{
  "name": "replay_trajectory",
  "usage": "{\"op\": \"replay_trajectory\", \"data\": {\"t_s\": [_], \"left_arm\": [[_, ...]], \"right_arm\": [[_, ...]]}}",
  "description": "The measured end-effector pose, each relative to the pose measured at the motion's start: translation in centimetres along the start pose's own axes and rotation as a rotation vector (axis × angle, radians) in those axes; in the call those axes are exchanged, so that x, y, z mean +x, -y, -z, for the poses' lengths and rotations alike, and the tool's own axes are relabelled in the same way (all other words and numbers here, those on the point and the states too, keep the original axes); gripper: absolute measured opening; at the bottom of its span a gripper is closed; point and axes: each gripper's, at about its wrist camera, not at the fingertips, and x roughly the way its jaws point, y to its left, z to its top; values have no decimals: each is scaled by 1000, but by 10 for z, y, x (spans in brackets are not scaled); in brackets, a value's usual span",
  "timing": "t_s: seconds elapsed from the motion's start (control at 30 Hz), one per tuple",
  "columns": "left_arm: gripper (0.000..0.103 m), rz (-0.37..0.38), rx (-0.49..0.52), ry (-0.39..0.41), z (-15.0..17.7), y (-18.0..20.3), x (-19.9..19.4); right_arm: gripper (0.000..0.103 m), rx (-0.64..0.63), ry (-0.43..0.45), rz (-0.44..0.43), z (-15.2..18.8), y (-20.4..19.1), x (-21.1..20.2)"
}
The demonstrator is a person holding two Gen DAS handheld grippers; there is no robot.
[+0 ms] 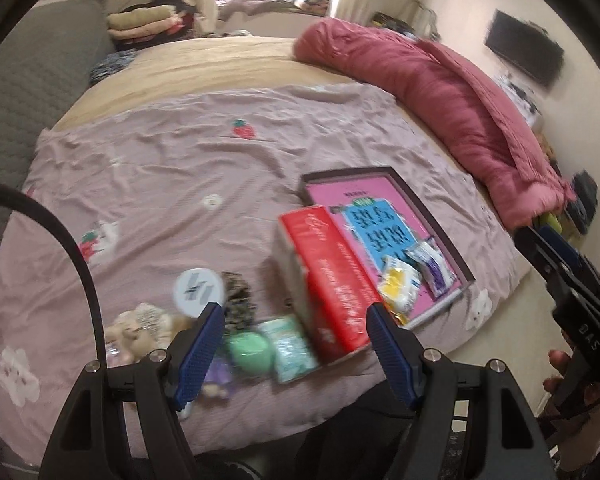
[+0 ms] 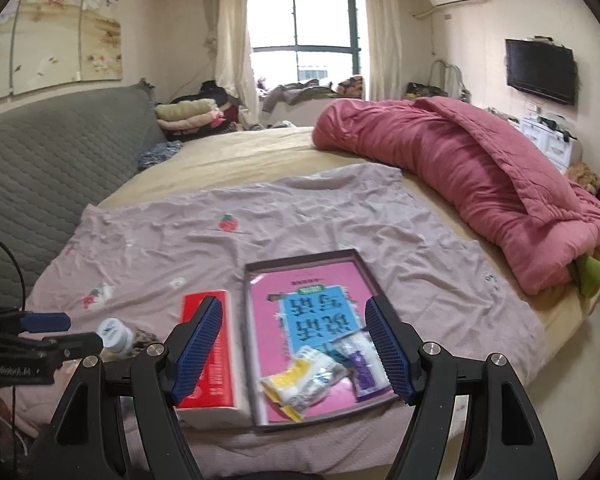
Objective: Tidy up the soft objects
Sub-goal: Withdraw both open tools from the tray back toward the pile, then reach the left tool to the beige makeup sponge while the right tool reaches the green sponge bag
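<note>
Blue-padded fingers of the left gripper (image 1: 294,354) fill the bottom of the left wrist view, spread apart, nothing between them. Right gripper (image 2: 294,346) likewise: jaws wide, empty, hanging over the near bed edge.

Writing: the other gripper at the left edge of the right view carries a label, partly legible, roughly "GenRobot". In the left view the black body at lower right reads "DAS". Red box (image 1: 332,276) has white script along its top face, blurred, unreadable. Tray (image 2: 256,280) holds a pink sheet with a blue panel of large dark characters, upside down to the camera, not readable. White jar (image 1: 198,292) lid has grey bars.

Soft things, lower left of the left view: beige plush (image 1: 140,328), dark scrunchie (image 1: 238,298), green ball (image 1: 246,354), teal pack (image 1: 292,350), small purple item, all close together just left of the red box. Two packets, yellow (image 2: 296,384) and purple (image 2: 360,368), lie in the tray's near end.

Surface: mauve sheet (image 2: 300,216) with strawberry prints, wrinkled, over a tan bed. Pink quilt (image 2: 460,164) bunched along the right. Room: grey headboard (image 2: 60,160) at left, window upper centre, TV (image 2: 540,70) and air conditioner upper right, folded clothes behind the bed, painted panels upper left.
</note>
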Motion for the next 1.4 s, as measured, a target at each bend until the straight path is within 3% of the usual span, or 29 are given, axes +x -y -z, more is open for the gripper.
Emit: {"op": "replay_trajectory", "data": {"t_s": [0.37, 0.73, 0.9, 1.1, 1.27, 1.4], "left_arm": [[73, -89, -174, 40, 21, -110, -37], [73, -148, -297, -5, 67, -190, -38], [73, -151, -316, -56, 85, -201, -20], [73, -98, -350, -120, 101, -203, 7], [73, -104, -289, -164, 108, -190, 35], [73, -65, -315, -208, 112, -189, 58]], "right_arm": [[75, -78, 5, -166, -5, -75, -14], [75, -201, -89, -257, 30, -129, 7], [75, -249, -133, -274, 48, -141, 19], [75, -292, -172, -281, 65, -151, 32], [75, -328, -214, -282, 81, -156, 47], [75, -340, -249, -286, 93, -158, 60]]}}
